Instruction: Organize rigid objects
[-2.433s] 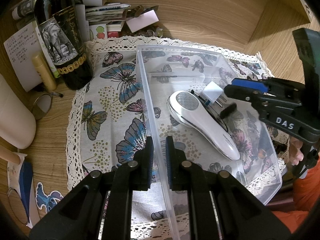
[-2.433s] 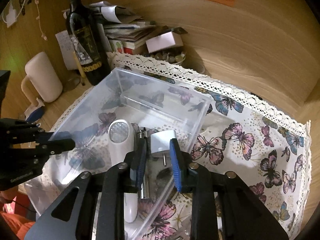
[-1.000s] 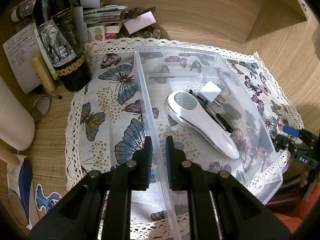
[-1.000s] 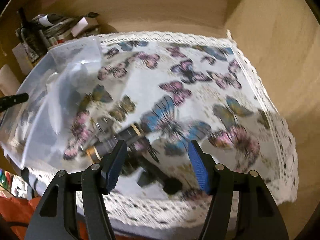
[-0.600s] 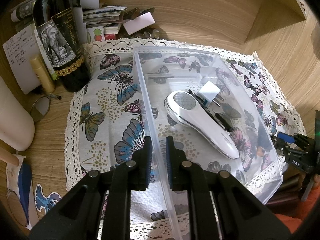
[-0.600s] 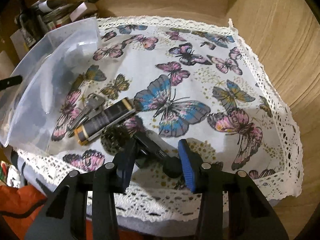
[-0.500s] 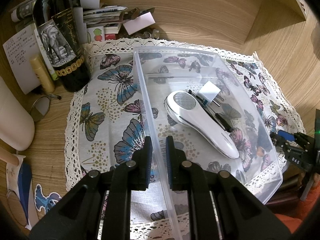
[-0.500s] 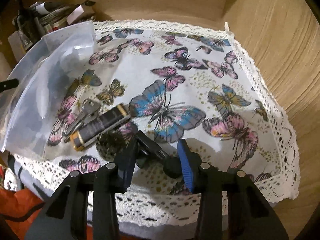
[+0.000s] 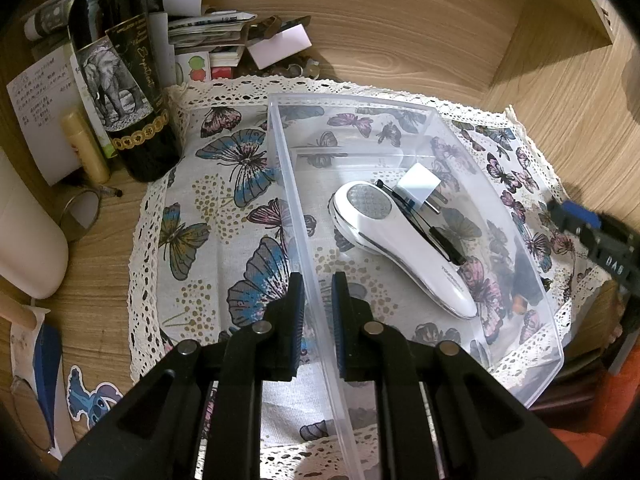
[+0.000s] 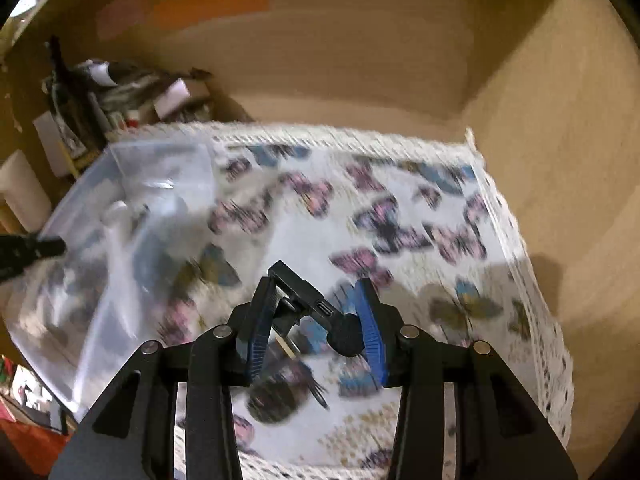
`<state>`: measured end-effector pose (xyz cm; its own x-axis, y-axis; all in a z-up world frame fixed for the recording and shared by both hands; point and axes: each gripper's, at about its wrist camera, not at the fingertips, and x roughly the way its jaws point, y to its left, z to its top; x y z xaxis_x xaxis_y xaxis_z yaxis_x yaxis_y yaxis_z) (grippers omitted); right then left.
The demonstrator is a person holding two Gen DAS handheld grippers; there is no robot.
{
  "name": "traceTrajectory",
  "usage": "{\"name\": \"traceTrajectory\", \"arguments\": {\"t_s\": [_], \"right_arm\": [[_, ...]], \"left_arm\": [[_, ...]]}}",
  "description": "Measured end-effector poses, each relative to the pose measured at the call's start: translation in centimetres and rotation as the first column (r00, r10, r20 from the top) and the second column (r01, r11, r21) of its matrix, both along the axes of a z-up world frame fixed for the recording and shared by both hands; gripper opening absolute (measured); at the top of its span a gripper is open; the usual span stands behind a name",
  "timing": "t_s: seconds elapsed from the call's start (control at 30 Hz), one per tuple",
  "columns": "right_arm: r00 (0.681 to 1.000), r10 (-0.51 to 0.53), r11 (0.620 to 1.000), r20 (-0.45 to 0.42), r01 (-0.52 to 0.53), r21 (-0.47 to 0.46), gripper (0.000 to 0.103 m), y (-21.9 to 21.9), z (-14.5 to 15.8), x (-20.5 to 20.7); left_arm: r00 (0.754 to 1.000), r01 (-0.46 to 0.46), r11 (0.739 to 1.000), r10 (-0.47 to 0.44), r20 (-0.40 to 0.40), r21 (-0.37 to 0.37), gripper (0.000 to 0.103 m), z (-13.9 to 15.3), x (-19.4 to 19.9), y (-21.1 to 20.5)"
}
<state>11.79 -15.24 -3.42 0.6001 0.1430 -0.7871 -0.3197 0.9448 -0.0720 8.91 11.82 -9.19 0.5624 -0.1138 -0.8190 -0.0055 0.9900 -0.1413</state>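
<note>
A black gadget (image 10: pixel 310 306) is gripped crosswise between the pads of the right gripper (image 10: pixel 316 322), held above the butterfly cloth (image 10: pixel 400 216). The near wall of the clear bin (image 9: pixel 316 264) is pinched by the left gripper (image 9: pixel 316 304); a white shaver (image 9: pixel 400 240) and a plug (image 9: pixel 420 184) are seen inside it

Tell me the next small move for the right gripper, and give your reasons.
Probably carry the black gadget leftward over the clear bin and release it there. The right gripper is shut on it, lifted off the butterfly cloth; the left gripper clamps the bin wall, and the white handheld device already lies inside.
</note>
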Motion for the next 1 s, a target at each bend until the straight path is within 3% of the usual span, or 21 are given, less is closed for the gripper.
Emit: {"name": "traceTrajectory", "arguments": {"t_s": [0.3,0.47,1.0], "right_arm": [[0.977,0.196,0.980,0.086,-0.198,0.013,0.038,6.5,2.6,0.2],[0.956,0.279,0.959,0.087,-0.283,0.028,0.038,9.3,2.5,0.3],[0.889,0.444,0.896,-0.109,-0.444,0.033,0.039,15.6,-1.7,0.9]], "left_arm": [[1.000,0.000,1.000,0.000,0.000,-0.002,0.013,0.0,-0.1,0.0],[1.000,0.000,1.000,0.000,0.001,-0.002,0.013,0.0,-0.2,0.0],[1.000,0.001,1.000,-0.001,0.002,-0.002,0.014,-0.1,-0.3,-0.2]]}}
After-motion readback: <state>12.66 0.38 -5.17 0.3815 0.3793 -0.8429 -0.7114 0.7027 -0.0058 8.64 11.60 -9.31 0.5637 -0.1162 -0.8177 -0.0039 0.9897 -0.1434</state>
